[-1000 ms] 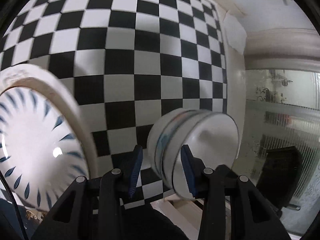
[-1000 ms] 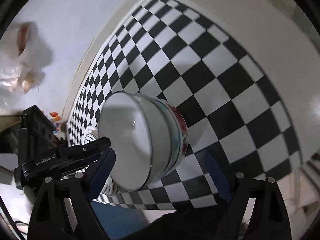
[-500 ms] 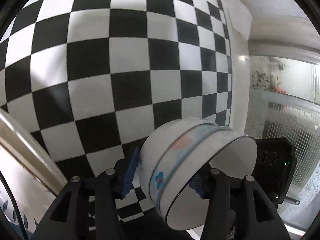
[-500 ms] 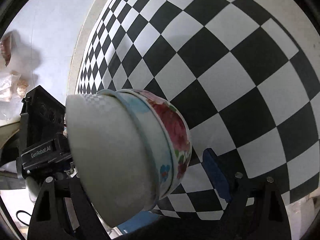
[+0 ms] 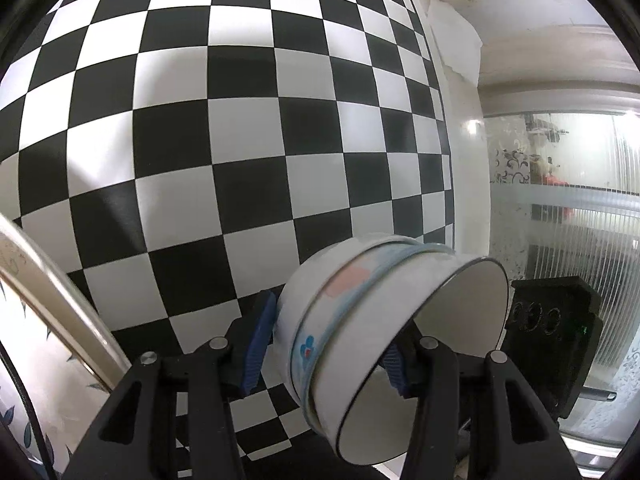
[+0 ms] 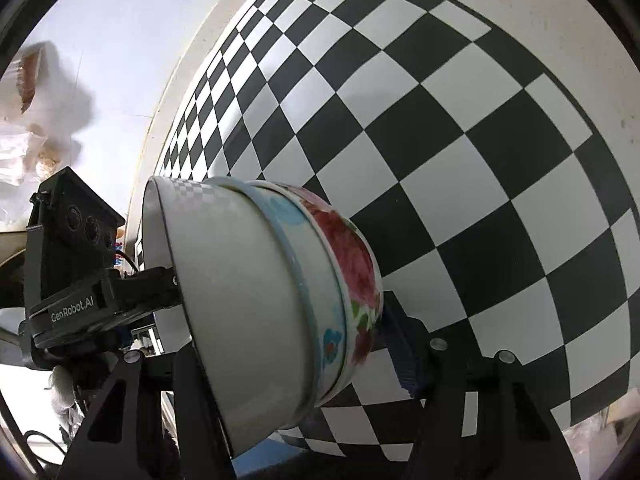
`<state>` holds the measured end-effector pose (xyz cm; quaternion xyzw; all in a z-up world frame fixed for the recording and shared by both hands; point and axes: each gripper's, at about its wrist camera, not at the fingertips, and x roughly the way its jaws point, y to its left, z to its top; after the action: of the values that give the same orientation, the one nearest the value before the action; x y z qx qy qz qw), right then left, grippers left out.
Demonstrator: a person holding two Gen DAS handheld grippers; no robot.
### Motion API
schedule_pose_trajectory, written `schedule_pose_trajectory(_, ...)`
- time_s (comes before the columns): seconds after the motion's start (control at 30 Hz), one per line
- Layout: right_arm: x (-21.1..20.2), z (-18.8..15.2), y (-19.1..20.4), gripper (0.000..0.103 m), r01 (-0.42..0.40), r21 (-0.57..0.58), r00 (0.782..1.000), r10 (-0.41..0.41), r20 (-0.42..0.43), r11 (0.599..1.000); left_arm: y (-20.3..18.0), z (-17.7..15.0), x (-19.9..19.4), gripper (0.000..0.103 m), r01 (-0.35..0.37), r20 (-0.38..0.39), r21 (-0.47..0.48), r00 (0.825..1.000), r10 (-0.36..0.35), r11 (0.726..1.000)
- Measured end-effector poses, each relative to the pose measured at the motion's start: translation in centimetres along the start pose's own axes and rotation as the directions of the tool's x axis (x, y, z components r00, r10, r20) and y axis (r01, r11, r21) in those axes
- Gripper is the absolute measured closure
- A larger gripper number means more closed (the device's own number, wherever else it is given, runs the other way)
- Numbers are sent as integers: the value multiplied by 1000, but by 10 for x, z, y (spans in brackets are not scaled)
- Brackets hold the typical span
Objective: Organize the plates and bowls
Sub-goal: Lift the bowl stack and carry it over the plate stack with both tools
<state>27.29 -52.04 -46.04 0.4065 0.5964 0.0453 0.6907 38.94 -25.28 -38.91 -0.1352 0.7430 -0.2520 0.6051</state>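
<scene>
A stack of nested bowls [image 5: 360, 320], white with blue and floral bands, lies tilted on its side between both grippers above the checkered table [image 5: 240, 120]. My left gripper [image 5: 328, 344] is shut on the stack, blue pads on both sides. In the right wrist view the same stack [image 6: 280, 304] fills the space between the fingers of my right gripper [image 6: 288, 344], which is shut on it; its left pad is hidden behind the bowls. The left gripper's body [image 6: 80, 272] shows beyond the stack there.
The rim of a white plate with blue leaf marks [image 5: 48, 280] is at the lower left of the left wrist view. The right gripper's black body [image 5: 552, 328] is beside the bowls. A frosted glass panel [image 5: 580, 220] and white wall edge the table.
The bowl stack has moved closer to both cameras and tipped further onto its side. The plate has slid out toward the left edge of the left wrist view.
</scene>
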Motion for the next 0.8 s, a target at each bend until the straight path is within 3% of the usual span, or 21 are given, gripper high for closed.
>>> schedule_pose_trajectory(0.3,-5,9,24,49,6,-30,1000,-5,10,1000,0,-9,-3,56,-12,19,-11,1000,12,1000)
schedule_pose_trajectory(0.53,-10,12,45,50,-5,-70,1000,6,21,998,1,-14,-16,56,-15,53,-13,998,16,1000)
schedule_pose_trajectory(0.8,2,19,94,50,-24,-115,1000,26,11,993,1,-22,-45,56,-24,97,-18,995,26,1000)
